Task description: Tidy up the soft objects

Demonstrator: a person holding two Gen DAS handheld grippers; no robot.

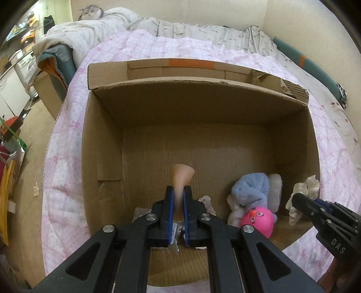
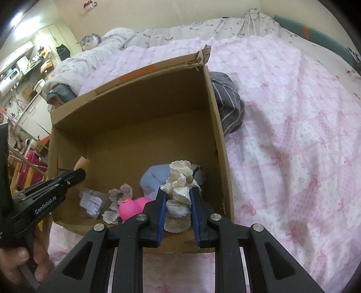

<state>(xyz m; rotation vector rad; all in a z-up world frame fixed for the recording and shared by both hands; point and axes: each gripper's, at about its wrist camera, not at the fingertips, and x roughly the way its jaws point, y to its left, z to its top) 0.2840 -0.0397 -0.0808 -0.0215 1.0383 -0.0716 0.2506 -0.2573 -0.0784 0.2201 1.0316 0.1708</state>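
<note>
An open cardboard box [image 1: 101, 139] [image 2: 221, 135] lies on the pink bedspread. My left gripper [image 1: 178, 191] is shut on a peach soft squishy piece [image 1: 181, 178], held over the box's inside near the front; it also shows in the right wrist view [image 2: 81, 164]. My right gripper [image 2: 178, 191] is shut on a cream lacy scrunchie [image 2: 180, 180], above the box's right front corner; it shows in the left wrist view [image 1: 302, 191]. In the box lie a blue plush [image 1: 252, 187], a pink round toy [image 1: 259, 217] and a grey scrunchie [image 2: 119, 191].
A plastic bag [image 2: 90, 200] lies in the box's front left. A grey striped cloth [image 2: 227, 106] lies on the bedspread [image 2: 293, 135] beside the box's right wall. A cat [image 1: 90, 12] sits at the bed's far end. Furniture and clutter stand off the bed's left side.
</note>
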